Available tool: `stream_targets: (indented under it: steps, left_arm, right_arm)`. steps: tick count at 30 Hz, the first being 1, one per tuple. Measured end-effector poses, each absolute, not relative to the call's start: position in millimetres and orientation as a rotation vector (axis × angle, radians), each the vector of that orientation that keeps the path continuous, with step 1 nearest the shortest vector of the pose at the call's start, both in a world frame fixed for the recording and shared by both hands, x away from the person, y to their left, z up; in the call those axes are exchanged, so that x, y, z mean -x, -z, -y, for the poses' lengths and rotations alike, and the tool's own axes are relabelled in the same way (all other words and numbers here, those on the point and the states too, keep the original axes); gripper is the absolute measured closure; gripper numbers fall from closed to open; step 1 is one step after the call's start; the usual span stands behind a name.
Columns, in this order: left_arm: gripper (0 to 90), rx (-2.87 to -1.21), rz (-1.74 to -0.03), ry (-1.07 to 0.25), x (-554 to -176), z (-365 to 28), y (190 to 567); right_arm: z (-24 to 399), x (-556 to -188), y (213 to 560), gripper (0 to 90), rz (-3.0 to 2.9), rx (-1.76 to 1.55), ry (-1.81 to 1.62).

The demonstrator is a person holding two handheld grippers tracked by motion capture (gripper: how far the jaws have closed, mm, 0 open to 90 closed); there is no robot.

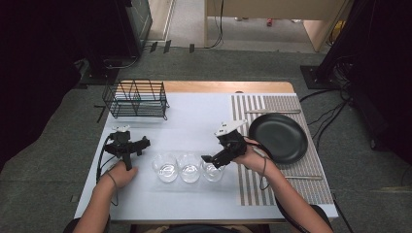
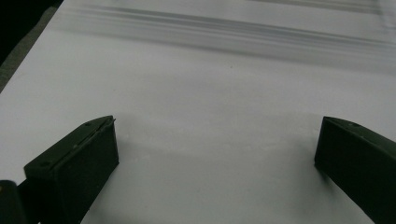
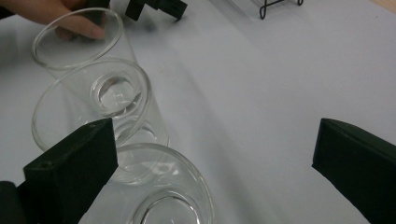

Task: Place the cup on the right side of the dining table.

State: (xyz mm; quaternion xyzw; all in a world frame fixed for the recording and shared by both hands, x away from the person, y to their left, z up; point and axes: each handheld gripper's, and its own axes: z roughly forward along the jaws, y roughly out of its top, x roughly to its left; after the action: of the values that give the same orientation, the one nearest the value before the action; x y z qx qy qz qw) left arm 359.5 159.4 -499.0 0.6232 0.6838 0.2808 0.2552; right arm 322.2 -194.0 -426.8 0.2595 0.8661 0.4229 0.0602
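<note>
From where I stood, the nearest things on the white table (image 1: pixel 194 121) were three clear drinking glasses in a row across the person's side, upright and just beside one another: the nearest glass (image 1: pixel 212 171) on the right, the middle glass (image 1: pixel 190 168), and the far-left glass (image 1: pixel 165 167). The right gripper (image 1: pixel 214 160) hung just over the rightmost one, its jaws spread wide and holding nothing; in the right gripper view that glass (image 3: pixel 159 191) sat low and toward the left jaw, not centred between the two, with the other two glasses lined up beyond it. I judged the coming grasp turned on that offset: the glass lay slightly left of the gripper's midline, so the hand would need to slide over before the jaws could straddle the rim or wall. The right hand was plainly the nearer one to it. The left gripper (image 1: pixel 127 144) stood off to the left of the row, apart from the glasses, its jaws also wide and empty over bare tabletop in its own view. Farther back, a black plate (image 1: pixel 278 137) rested on a striped placemat (image 1: pixel 272 104) to the right, and a black wire rack (image 1: pixel 136 98) stood at the far left corner.
</note>
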Motion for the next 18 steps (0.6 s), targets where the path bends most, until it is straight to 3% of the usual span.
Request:
stream_targets:
  steps: [18]
  left_arm:
    - [0.0, -1.693, -1.857, -0.762, -359.5, -159.3, 498.9]
  right_arm:
    - [186.7, -316.5, 430.8, 0.1, -2.698, -0.699, -1.291]
